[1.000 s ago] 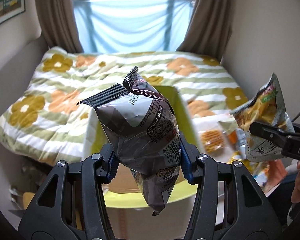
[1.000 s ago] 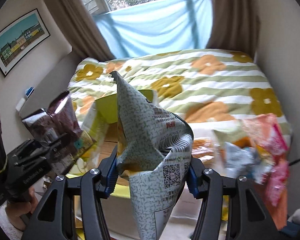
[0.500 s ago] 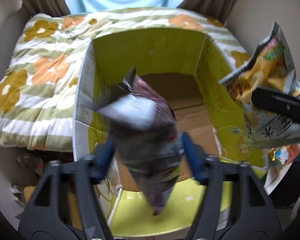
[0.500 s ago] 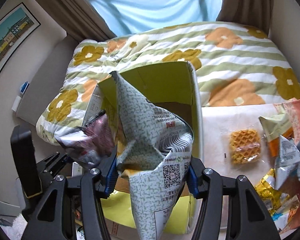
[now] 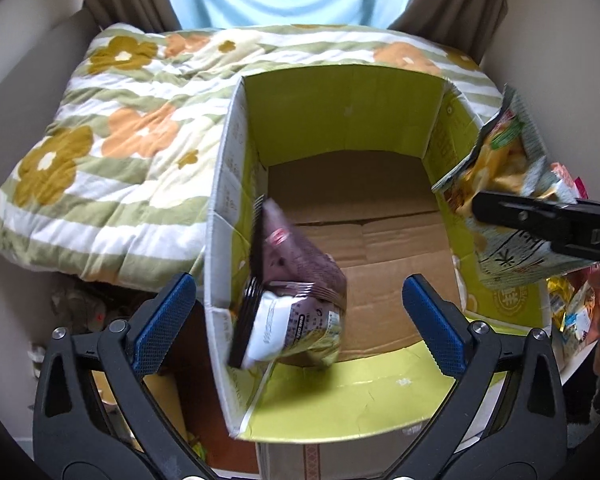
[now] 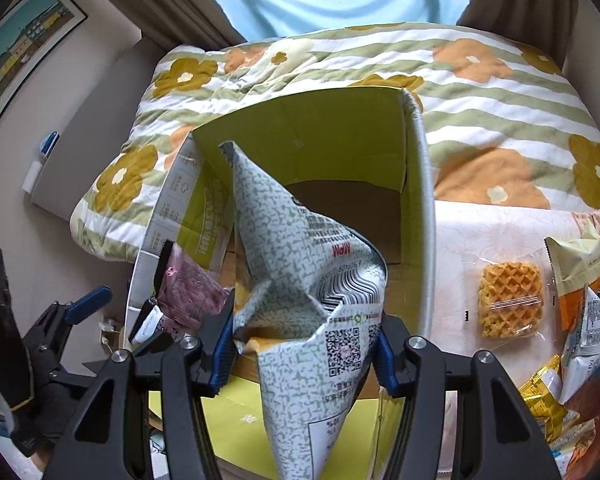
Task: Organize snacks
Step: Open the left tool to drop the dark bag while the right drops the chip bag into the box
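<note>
Just let go of the dark maroon foil snack packet (image 5: 296, 300), which is dropping into the open cardboard box with the lime-green flaps (image 5: 352, 112), tipped against the left wall and a bit blurred, so probably not settled yet. Left gripper (image 5: 300, 308) with jaws opening to about as wide as they go, blue pads well apart and touching nothing, packet loose below them. One snack as good as sorted.

Right gripper (image 6: 306, 344) clamped narrow on the crumpled grey-and-white patterned snack bag with the QR code (image 6: 300, 280), held right over the box opening, so that one looks next to go in. Plenty left on the white table to the right, including a clear-wrapped golden waffle (image 6: 510, 300) and a heap of mixed packets (image 6: 580, 320).

Compared with a second ago: maroon packet was pinched firmly between the left pads with mostly the flowery striped quilt (image 5: 112, 152) in view; now both grippers lower, tilted down into the box, left grip gone, right grip unchanged.
</note>
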Demonstrator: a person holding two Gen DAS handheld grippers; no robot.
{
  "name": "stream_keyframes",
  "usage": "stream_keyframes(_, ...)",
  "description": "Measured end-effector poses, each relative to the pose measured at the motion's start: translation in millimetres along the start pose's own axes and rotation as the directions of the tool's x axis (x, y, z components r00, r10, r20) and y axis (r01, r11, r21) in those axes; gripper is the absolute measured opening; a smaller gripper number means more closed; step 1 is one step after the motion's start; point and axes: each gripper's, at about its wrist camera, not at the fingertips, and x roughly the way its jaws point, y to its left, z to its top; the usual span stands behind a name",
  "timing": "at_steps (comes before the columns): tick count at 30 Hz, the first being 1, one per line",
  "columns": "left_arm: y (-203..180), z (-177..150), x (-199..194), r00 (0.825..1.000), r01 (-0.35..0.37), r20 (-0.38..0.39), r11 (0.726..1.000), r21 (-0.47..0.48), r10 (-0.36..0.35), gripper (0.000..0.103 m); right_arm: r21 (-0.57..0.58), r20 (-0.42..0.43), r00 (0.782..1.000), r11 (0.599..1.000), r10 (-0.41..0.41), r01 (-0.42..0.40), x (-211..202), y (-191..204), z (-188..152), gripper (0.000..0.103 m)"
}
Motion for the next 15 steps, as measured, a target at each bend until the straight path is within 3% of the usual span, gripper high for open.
stream_keyframes(8,4,-13,-15,0.998,-0.041,0.041,0.999,0.007,0.041,0.103,-0.049,-0.005,1.0,0.999,-0.023,0.023,5,12,-4,0.055)
stream_keyframes(9,6,-15,-18,0.998,-0.045,0.046,0.999,0.001,0.045,0.102,-0.053,-0.012,1.0,0.998,-0.022,0.021,8,12,-4,0.059)
stream_keyframes(11,9,-20,-23,0.997,-0.055,0.053,0.998,-0.011,0.056,0.103,-0.064,-0.037,0.999,0.997,-0.033,0.03,13,15,-6,0.09)
stream_keyframes(12,11,-22,-25,0.996,-0.063,0.055,0.998,-0.016,0.063,0.102,-0.064,-0.034,0.999,0.997,-0.036,0.034,13,15,-8,0.096)
stream_keyframes(15,17,-31,-31,0.996,-0.065,0.064,0.997,-0.034,0.067,0.103,-0.038,0.037,0.999,0.999,-0.023,0.025,5,12,-18,0.1)
